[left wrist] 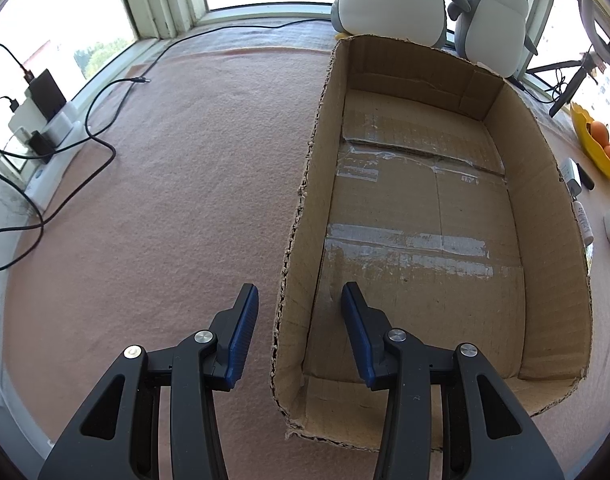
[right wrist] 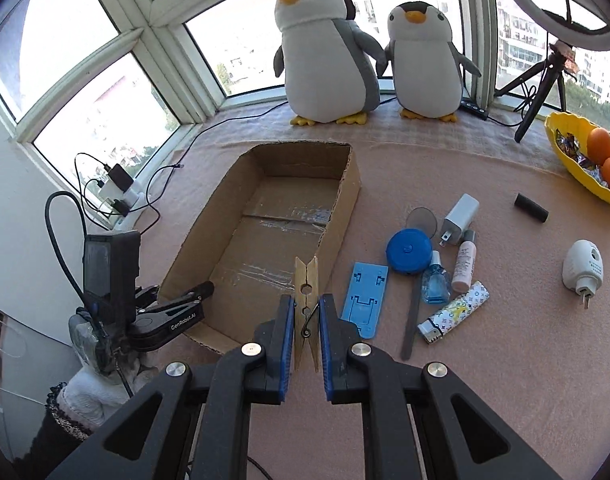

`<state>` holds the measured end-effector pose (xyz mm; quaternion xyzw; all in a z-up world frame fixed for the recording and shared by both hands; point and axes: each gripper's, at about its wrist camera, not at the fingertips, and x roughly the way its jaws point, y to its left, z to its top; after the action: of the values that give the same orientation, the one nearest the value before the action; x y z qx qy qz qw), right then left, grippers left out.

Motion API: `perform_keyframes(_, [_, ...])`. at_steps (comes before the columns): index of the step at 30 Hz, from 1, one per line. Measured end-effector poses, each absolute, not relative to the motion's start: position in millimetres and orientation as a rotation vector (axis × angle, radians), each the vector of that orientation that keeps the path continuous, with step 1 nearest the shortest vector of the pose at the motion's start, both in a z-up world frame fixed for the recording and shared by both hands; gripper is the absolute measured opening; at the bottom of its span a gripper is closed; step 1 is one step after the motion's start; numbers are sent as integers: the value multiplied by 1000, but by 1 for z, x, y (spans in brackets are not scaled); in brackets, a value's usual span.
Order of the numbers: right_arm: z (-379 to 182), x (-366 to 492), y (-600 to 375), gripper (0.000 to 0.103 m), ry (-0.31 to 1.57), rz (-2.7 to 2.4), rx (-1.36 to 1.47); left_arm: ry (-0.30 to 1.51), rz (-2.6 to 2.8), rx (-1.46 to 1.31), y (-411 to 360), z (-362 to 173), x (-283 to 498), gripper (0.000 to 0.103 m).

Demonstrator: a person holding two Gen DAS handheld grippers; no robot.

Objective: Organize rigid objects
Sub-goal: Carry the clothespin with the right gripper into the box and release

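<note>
- Two blue-padded fingers of the right gripper [right wrist: 307, 300] are pressed on a wooden spring clothespin [right wrist: 307, 292], which stands upright between them with its forked end at 12 o'clock.
- This clothespin is held up over the near right wall of the open brown cardboard box [right wrist: 347, 200]; I cannot tell whether it touches the wall.
- At 3 o'clock from the right gripper, a flat blue plastic phone stand [right wrist: 365, 300] lies on the pink felt table cover [right wrist: 505, 380].
- Further at 2 o'clock lie close together a round blue tape measure [right wrist: 409, 251], a small blue glass bottle [right wrist: 436, 284], a pink tube [right wrist: 464, 266], a white patterned lighter [right wrist: 455, 313] and a white wall charger [right wrist: 460, 216].
- A grey nail file [right wrist: 412, 316] lies just beside the lighter.
- Well apart at 3 o'clock lies a white plug-in device [right wrist: 583, 268], and a black cylinder [right wrist: 531, 208] is near the yellow fruit bowl [right wrist: 561, 152].
- The left gripper [left wrist: 301, 300] is clamped on the box's left wall [left wrist: 295, 240], one finger outside and one inside.
- Inside, only tape strips show on the floor of the box.
- Two plush penguins [right wrist: 325, 52] stand at 12 o'clock behind the box.
</note>
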<state>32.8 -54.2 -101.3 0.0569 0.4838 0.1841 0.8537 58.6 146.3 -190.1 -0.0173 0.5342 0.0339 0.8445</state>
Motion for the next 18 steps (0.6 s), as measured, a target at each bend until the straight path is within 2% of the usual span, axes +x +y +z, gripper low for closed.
perform_keyframes(7, [-116, 48, 0, 11, 1040, 450, 44, 1120, 60, -63, 151, -191, 57, 43])
perform_keyframes(18, [-137, 66, 23, 11, 1072, 436, 9, 1115, 54, -51, 149, -192, 58, 43])
